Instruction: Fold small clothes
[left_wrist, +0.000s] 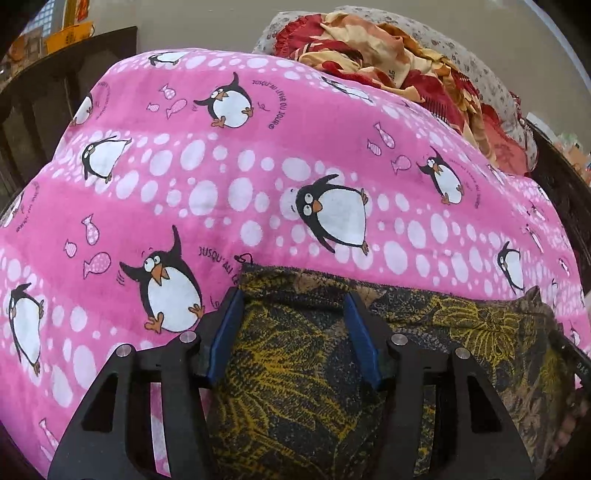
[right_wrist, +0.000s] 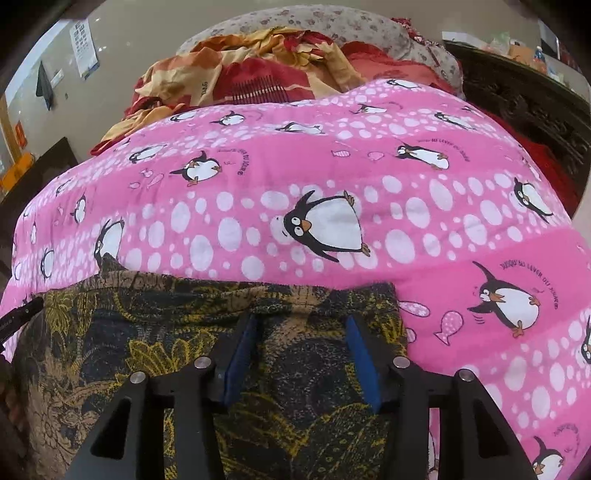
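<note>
Left wrist view: left gripper (left_wrist: 293, 295) has its jaws apart, blue pads (left_wrist: 360, 332) standing clear of the cloth, nothing pinched between them. It hovers over the dark garment with yellow and brown leaf print (left_wrist: 295, 369), close to that garment's far hemmed edge. Garment lies flat on the pink penguin-print bedsheet (left_wrist: 221, 147) at the near edge of the bed, its far edge running roughly parallel to that edge. Right wrist view: right gripper (right_wrist: 301, 319) also has its jaws apart, pads (right_wrist: 364, 354) on either side of bare fabric, no grip; it sits over the same garment (right_wrist: 295, 369), just short of the far hem. Sheet (right_wrist: 332, 177) is exposed to the right of the garment's right edge and beyond its hem. At the far end of the bed a crumpled red and yellow floral blanket (left_wrist: 388, 66) is heaped against a grey flower-print pillow (left_wrist: 480, 85), well apart from the garment. Dark carved wooden furniture (right_wrist: 524, 107) stands along the right side of the bed. Cannot tell what kind of garment it is.
</note>
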